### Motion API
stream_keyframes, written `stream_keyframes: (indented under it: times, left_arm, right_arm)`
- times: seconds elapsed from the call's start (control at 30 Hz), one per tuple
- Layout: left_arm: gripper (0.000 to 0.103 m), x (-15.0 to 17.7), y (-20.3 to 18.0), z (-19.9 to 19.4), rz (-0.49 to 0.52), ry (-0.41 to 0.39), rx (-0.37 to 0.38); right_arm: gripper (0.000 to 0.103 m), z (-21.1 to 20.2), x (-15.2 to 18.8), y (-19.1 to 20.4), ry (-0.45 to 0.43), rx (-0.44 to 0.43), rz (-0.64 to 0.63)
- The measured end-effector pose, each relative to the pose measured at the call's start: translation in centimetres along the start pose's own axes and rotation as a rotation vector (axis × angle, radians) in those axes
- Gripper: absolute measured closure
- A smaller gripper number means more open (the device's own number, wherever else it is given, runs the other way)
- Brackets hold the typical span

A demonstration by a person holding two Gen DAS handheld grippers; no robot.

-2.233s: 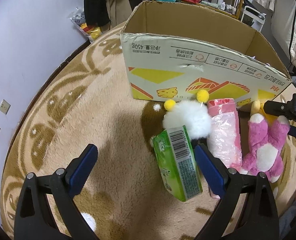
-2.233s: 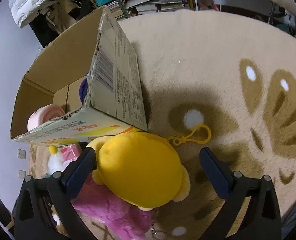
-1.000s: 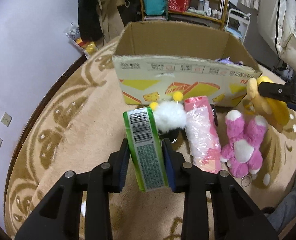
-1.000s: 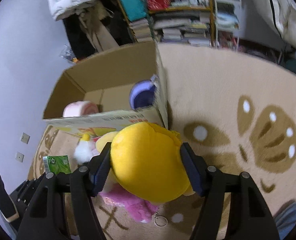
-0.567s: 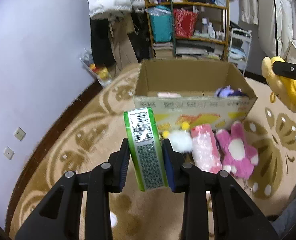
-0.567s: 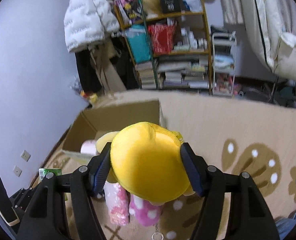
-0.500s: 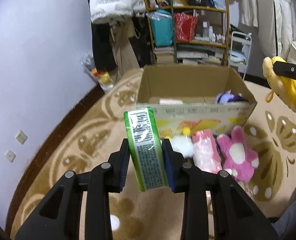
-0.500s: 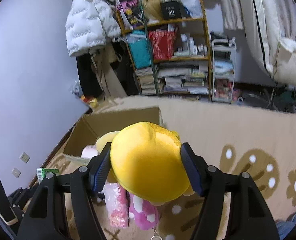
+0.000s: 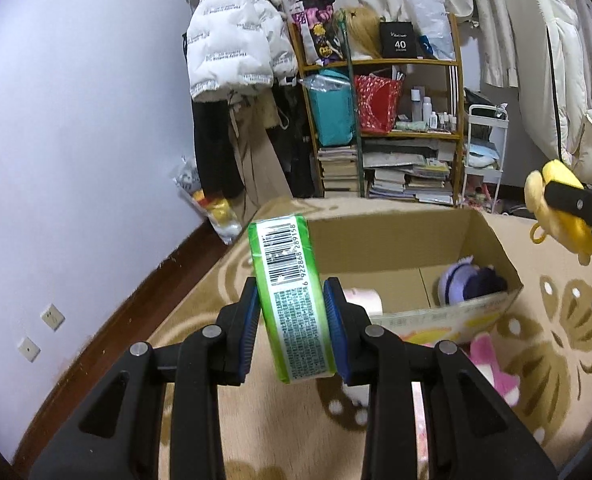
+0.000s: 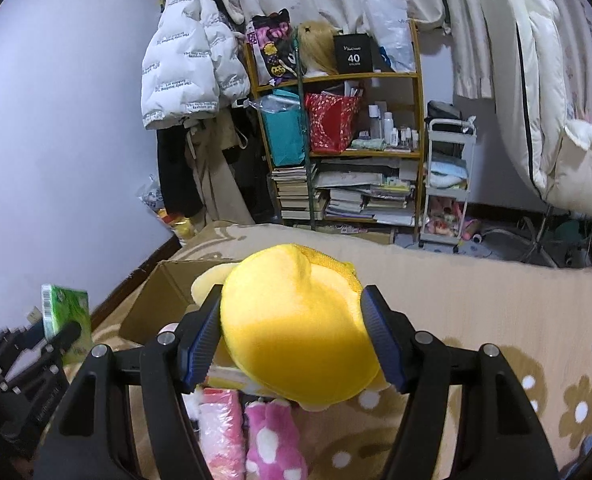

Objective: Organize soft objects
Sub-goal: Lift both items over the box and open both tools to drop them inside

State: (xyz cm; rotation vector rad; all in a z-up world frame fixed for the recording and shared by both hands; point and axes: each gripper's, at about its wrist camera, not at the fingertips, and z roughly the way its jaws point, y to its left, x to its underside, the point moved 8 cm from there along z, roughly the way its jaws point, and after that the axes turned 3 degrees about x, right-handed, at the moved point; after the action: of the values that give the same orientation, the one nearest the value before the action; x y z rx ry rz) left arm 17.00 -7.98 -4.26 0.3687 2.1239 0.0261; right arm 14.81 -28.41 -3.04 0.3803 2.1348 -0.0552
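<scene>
My left gripper is shut on a green tissue pack and holds it in the air before the open cardboard box. My right gripper is shut on a yellow plush toy, raised above the box's near side; the toy also shows in the left wrist view. In the box lie a pink roll and a purple plush. On the rug below are a pink plush and a pink packet.
A tan patterned rug covers the floor. A wooden shelf with books and bags stands behind the box, a white cart beside it. A lilac wall runs along the left.
Both grippers have risen higher with their loads, so the box and rug items sit lower in view. Both stay shut on what they hold.
</scene>
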Motion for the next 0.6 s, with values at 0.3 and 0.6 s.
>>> stream_keyframes:
  times: [0.3,0.6]
  left_arm:
    - [0.072,-2.1,-0.1,2.3,0.011,-0.022,-0.002]
    - [0.072,-2.3,-1.0,4.8,0.023,-0.010,0.015]
  right_arm:
    - [0.031,2.7,-0.9,1.1,0.001,0.029,-0.034]
    - [0.031,5.0,-0.9,1.5,0.018,0.060,-0.063]
